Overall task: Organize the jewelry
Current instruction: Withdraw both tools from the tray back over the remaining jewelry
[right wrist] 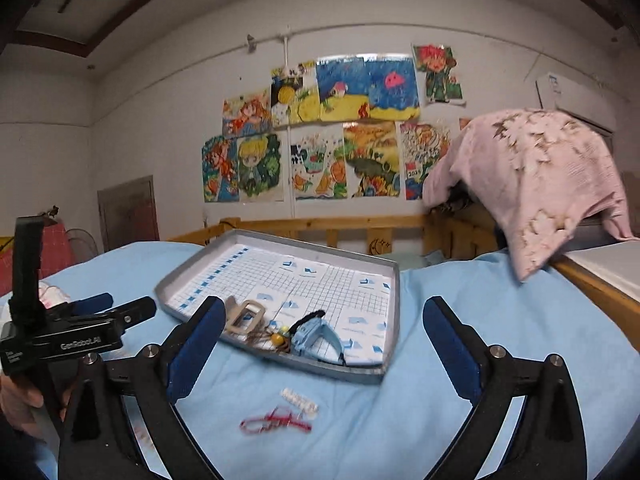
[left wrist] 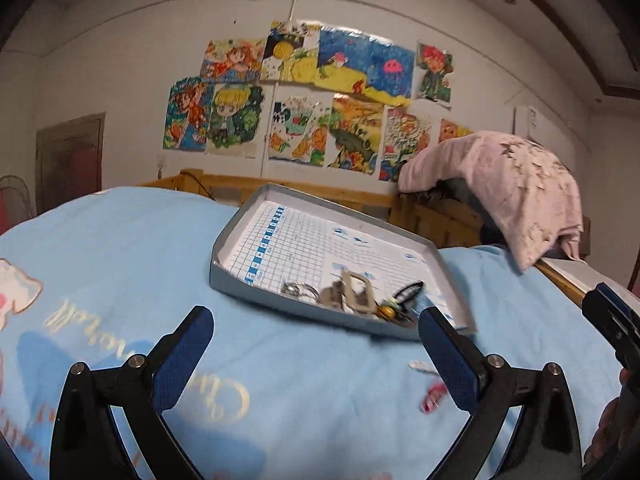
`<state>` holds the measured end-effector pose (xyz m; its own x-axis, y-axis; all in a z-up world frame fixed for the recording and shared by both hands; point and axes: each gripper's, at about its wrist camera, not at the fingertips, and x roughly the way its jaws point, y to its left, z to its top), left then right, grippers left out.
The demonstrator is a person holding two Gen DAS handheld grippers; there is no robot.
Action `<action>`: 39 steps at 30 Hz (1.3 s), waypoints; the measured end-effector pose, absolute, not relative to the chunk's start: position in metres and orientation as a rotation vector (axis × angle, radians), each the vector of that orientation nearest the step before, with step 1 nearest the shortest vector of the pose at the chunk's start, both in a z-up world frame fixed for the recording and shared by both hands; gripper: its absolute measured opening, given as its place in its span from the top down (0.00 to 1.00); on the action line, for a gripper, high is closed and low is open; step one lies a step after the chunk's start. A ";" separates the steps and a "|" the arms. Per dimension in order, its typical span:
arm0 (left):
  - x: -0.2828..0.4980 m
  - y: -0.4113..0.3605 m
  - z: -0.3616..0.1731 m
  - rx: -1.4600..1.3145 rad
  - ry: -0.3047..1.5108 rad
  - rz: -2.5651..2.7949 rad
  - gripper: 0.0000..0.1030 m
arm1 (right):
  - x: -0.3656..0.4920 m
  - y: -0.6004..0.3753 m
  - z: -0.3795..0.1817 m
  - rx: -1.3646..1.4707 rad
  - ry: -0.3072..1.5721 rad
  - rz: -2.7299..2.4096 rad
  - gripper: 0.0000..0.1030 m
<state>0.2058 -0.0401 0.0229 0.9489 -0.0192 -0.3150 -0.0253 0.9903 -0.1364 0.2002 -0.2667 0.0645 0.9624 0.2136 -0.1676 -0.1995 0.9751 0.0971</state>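
Observation:
A shallow grey tray (left wrist: 224, 258) (right wrist: 394, 312) lined with gridded paper lies on a light blue blanket. At its near end sit a beige buckle (left wrist: 358, 290) (right wrist: 248, 316), a yellow bead (left wrist: 386, 312) (right wrist: 276, 337), a black loop (left wrist: 408, 290), metal rings (left wrist: 296, 289) and a light blue watch (right wrist: 310, 334). On the blanket before the tray lie a red cord bracelet (right wrist: 274, 424) (left wrist: 432, 398) and a white beaded piece (right wrist: 300, 398) (left wrist: 420, 366). My left gripper (left wrist: 316, 330) stands open, with nothing between its fingers. My right gripper (right wrist: 324, 322) is open and holds nothing.
The left gripper's black body (right wrist: 64, 344) shows at the right view's left, a hand (right wrist: 16, 400) under it. A wooden bed rail (right wrist: 320, 232) runs behind the blanket. A pink cloth (right wrist: 536, 176) hangs over the rail at the right. Drawings (right wrist: 320, 132) cover the wall.

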 end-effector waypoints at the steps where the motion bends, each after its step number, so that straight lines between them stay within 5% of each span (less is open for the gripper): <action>1: 0.197 -0.041 0.022 -0.130 0.317 0.001 0.00 | 0.188 -0.268 0.065 0.080 0.172 0.206 0.06; 15: 0.109 -0.034 0.001 -0.097 0.293 0.011 0.00 | 0.096 -0.266 0.037 0.116 0.173 0.147 0.06; 39: 0.127 -0.067 -0.010 0.002 0.437 -0.211 0.00 | 0.107 -0.290 0.001 0.243 0.368 0.216 0.06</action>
